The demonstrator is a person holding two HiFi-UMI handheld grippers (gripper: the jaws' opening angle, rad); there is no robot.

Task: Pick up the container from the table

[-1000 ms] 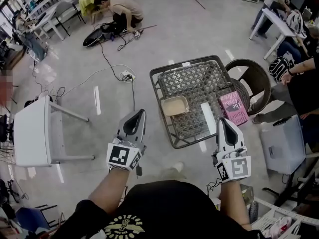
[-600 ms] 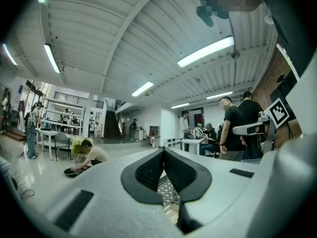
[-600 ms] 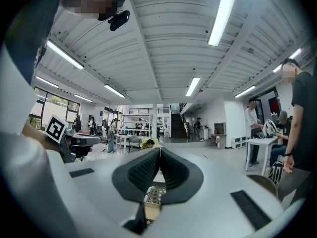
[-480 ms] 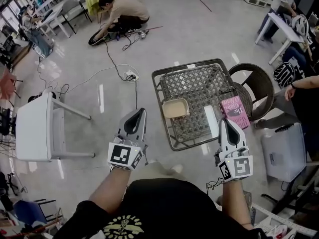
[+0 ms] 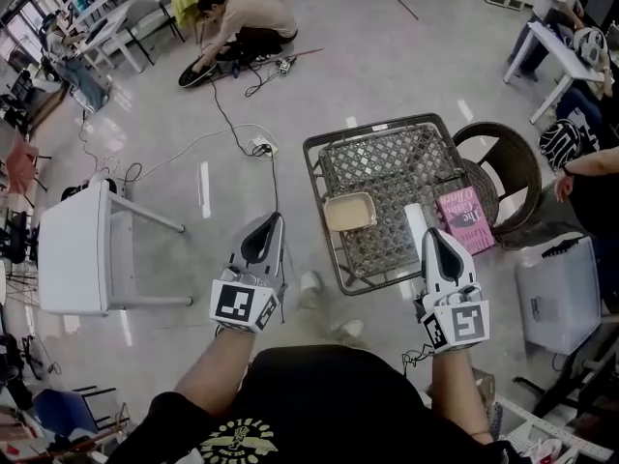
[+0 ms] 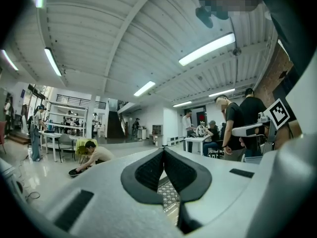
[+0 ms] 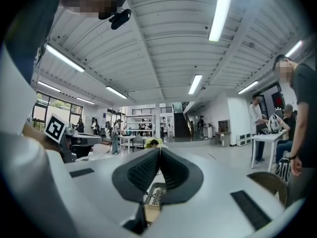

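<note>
A shallow beige container sits on the near left part of a low table with a dark lattice top. My left gripper hovers over the floor just left of the table, shut and empty. My right gripper is over the table's near right corner, also shut with nothing in it. In the left gripper view the pads meet, and the lattice top shows below them. In the right gripper view the jaws are closed above the table's metal rim.
A pink book and a white strip lie on the table's right side. A wicker chair stands behind it and a grey bin to its right. A white table is at left, with cables and a crouching person beyond.
The table and container have slid slightly right and down in the head view, and the person's shoes now show below. Both grippers stay shut in the same pose.
</note>
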